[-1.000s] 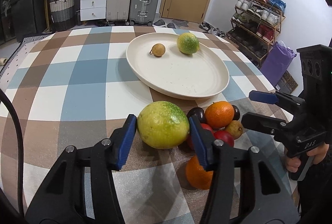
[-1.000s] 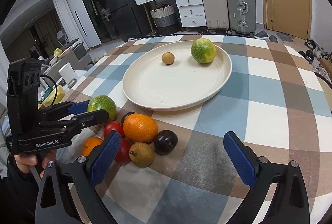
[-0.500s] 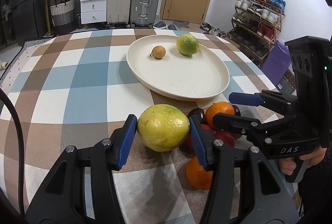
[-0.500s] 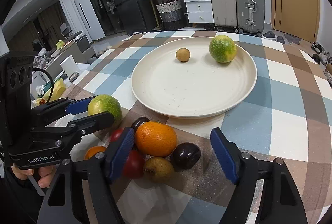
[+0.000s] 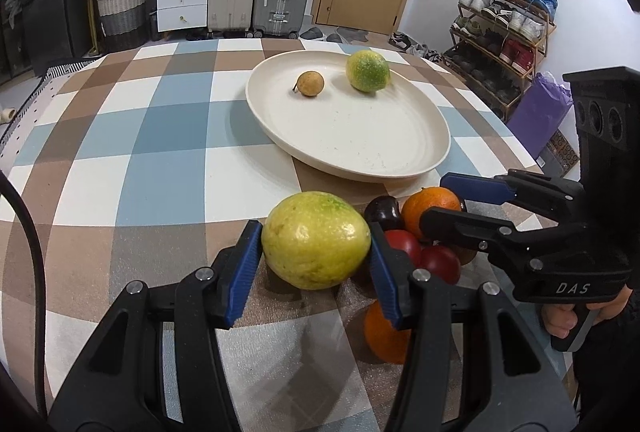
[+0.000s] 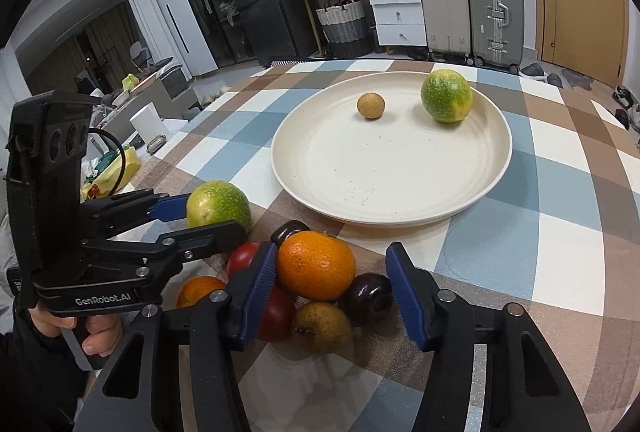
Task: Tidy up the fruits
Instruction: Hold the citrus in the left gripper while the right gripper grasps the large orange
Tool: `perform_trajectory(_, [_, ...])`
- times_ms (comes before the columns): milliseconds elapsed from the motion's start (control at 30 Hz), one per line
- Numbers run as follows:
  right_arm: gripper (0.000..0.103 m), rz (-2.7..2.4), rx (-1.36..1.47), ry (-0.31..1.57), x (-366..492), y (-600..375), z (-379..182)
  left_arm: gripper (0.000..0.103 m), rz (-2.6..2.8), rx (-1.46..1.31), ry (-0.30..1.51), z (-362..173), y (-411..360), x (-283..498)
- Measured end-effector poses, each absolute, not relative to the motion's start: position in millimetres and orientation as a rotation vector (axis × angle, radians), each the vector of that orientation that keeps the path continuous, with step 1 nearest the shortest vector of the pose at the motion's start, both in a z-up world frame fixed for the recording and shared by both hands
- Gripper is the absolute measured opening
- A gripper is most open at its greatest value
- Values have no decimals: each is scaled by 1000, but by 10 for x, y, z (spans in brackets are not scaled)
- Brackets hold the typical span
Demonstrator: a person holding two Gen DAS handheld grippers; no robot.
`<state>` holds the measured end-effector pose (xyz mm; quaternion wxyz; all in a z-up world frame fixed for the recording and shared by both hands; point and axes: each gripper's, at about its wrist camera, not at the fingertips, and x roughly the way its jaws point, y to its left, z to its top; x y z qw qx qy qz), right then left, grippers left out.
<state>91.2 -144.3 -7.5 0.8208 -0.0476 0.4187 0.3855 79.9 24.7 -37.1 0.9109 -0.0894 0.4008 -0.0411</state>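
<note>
Left gripper (image 5: pixel 316 246) clamped on a big yellow-green fruit (image 5: pixel 316 240), blue pads touching both sides, lower centre of the left wrist view. Looks barely off the tablecloth, or maybe sitting on it; hard to call.

Right gripper (image 6: pixel 332 282) spread wide around the orange (image 6: pixel 316 264) at lower centre of the right wrist view. Left pad right up against the orange, right pad clearly apart from it, so nothing gripped yet. Probably next in line.

Rest of the pile packed tight around that orange: dark plum (image 6: pixel 365 298) just right of it, brown pear-ish fruit (image 6: pixel 321 326) below, a second dark plum (image 6: pixel 289 231) peeking out behind, two red tomatoes (image 6: pixel 276 312) to the left, a second orange (image 6: pixel 200 290) further left.

Further out, cream plate (image 6: pixel 400 208) in the upper middle, holding only a small brown round fruit (image 6: pixel 371 105) and a green citrus (image 6: pixel 447 95) near its far rim. Loads of room left.

So roughly: two on the plate, one in hand, one being lined up, five untouched. Early days, most of the hauling yet to do. Checked tablecloth (image 5: pixel 160 136) otherwise bare.
</note>
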Motion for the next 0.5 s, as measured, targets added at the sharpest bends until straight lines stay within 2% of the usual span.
perform_trajectory(167, [53,830,-108,875,878,-1421,-52,49,-86,-186,825,-377,239,801])
perform_trajectory(333, [59,828,-114,891,889,-1426,-64,49,-86,-187,825,-377,232,806])
perform_trajectory(500, [59,810,-106,873,894,-1439,-38,49,-86,-186,825,-374,240,796])
